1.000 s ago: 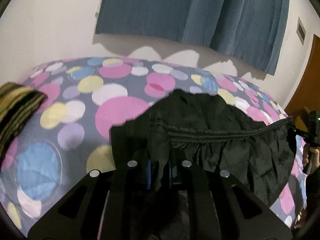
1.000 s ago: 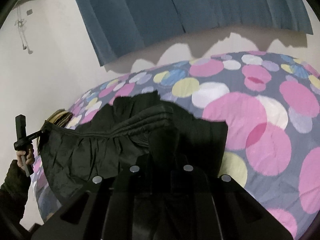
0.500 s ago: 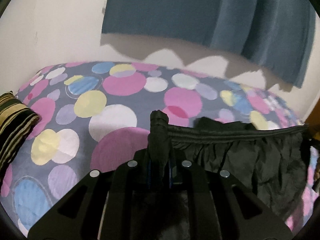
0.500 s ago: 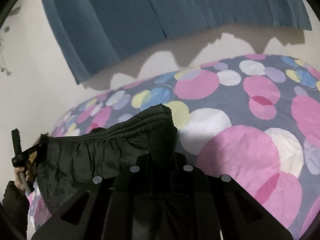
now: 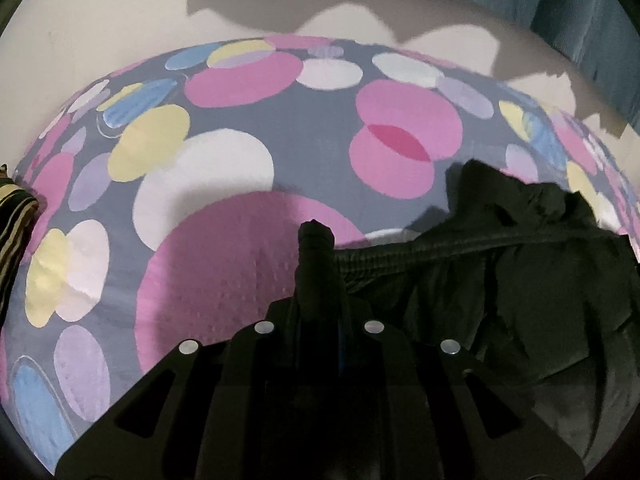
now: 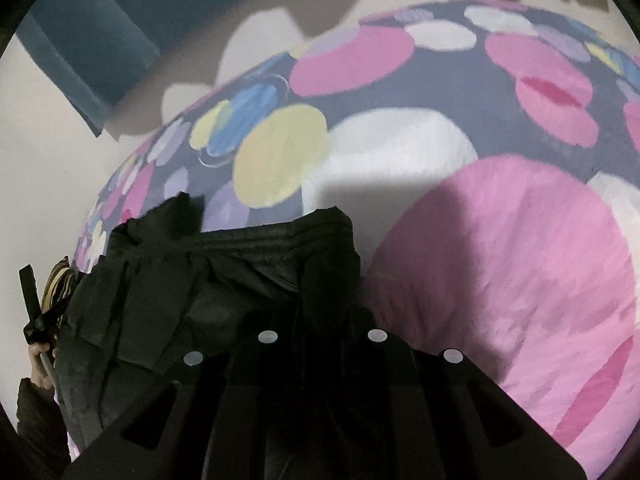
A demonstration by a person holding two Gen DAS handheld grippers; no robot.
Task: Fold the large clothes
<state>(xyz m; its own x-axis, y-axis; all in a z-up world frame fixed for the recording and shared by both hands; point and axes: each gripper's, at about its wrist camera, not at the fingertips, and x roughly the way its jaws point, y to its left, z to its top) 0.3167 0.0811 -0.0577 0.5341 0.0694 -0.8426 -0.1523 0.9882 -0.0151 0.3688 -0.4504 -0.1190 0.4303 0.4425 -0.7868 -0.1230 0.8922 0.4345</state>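
Observation:
A large black garment (image 5: 500,280) with an elastic waistband is held stretched between my two grippers over the bed. My left gripper (image 5: 318,292) is shut on its left waistband corner, which sticks up between the fingers. My right gripper (image 6: 324,292) is shut on the right waistband corner (image 6: 328,240). The garment (image 6: 172,304) hangs to the left in the right wrist view, where the left gripper's body (image 6: 34,312) and the hand holding it show at the far left. The fabric hides the fingertips in both views.
The bed carries a grey sheet with large pink, white, yellow and blue circles (image 5: 240,128). A yellow-and-black striped cloth (image 5: 14,216) lies at its left edge. A white wall and blue curtain (image 6: 100,28) stand behind the bed.
Both grippers have moved forward and lower toward the bed with the garment. The sheet now fills more of each view and the curtain has slid to the top edge.

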